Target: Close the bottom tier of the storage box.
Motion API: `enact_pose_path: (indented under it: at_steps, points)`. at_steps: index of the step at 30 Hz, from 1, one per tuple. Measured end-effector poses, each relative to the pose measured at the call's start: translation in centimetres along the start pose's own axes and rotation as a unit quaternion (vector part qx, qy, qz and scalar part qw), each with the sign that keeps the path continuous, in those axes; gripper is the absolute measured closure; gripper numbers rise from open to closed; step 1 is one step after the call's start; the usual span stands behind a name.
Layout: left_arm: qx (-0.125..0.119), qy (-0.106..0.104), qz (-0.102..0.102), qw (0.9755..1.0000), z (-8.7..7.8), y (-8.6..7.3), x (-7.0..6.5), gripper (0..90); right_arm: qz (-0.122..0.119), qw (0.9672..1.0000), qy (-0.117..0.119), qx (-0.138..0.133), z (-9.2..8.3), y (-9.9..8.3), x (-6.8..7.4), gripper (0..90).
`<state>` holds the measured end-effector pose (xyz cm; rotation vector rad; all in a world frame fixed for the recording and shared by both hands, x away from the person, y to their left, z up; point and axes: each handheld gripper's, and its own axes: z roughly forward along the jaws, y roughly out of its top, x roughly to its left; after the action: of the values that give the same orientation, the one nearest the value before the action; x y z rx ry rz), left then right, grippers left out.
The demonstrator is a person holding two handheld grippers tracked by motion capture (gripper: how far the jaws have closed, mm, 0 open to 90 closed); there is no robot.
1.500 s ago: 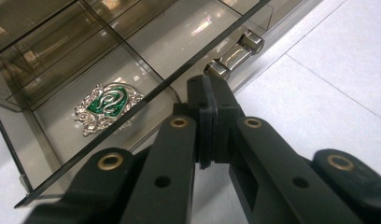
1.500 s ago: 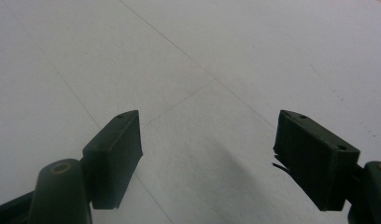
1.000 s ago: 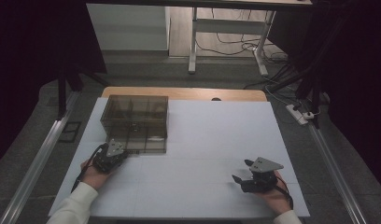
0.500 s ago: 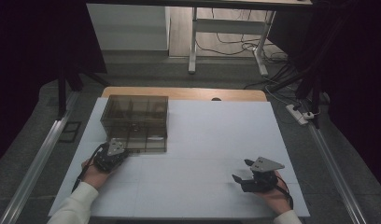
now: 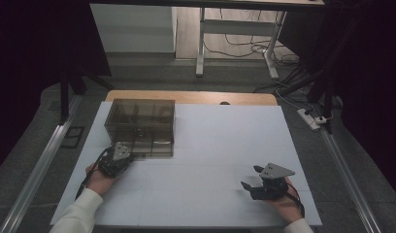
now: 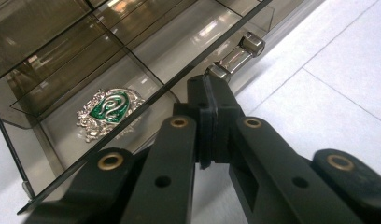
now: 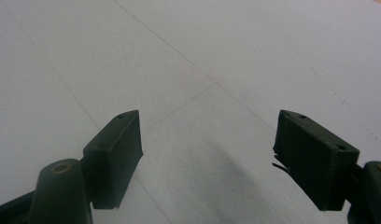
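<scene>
- Left gripper (image 6: 211, 100): jaws pressed together, tips pinching the near end of the small metal handle (image 6: 235, 55) on the drawer front of the smoky clear organiser box (image 5: 140, 126).
- Handle was a short shiny bar. In the left gripper view its long axis ran on from the jaw tips, up and to the right, far end free. How much of the bar sat between the pads could not be told.
- Drawer (image 6: 132, 88) lay just beyond the tips, front edge slanting across the view. A silver and green crest badge (image 6: 110, 111) lay flat on its floor, to the left of the jaws, apart from them.
- High view: left gripper (image 5: 115, 158) sat at the box's near left corner, touching it; box stood on the far left part of the white table (image 5: 225, 141).
- Right gripper (image 7: 207, 154): jaws spread wide, nothing between them, bare table surface ahead. In the high view it (image 5: 252, 180) rested low at the near right, well apart from the box.
- Judgement: left hand is the working one; the drawer should travel toward the person, along the line from box to gripper, so a straight pull back seems called for. A pinch this near the bar's end could slip.
</scene>
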<state>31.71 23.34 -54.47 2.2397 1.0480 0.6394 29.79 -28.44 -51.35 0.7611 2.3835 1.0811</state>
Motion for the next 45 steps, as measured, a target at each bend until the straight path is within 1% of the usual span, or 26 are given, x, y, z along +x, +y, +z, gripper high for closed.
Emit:
enact_pose_path:
  at_steps: [5,16,26,33,45]
  points:
    - [-0.005,0.002,-0.003,1.0000,0.2,0.2,0.3,88.3,0.000,1.0000,0.001,0.000,0.1,0.0,0.0,23.1]
    - [-0.007,0.009,0.000,0.9999,0.4,0.4,0.5,88.3,0.000,1.0000,0.001,0.003,0.2,0.0,0.0,23.2]
    - [-0.009,0.011,-0.001,0.9999,0.6,0.4,0.6,88.2,0.000,1.0000,0.000,0.007,0.3,0.0,0.0,23.4]
    - [-0.016,0.007,-0.012,0.9998,0.9,0.4,1.3,88.2,0.000,1.0000,0.000,0.008,0.4,0.1,0.1,23.4]
    - [-0.015,0.012,-0.010,0.9998,1.5,1.2,1.7,88.2,0.001,1.0000,0.000,0.009,0.4,0.0,0.1,23.4]
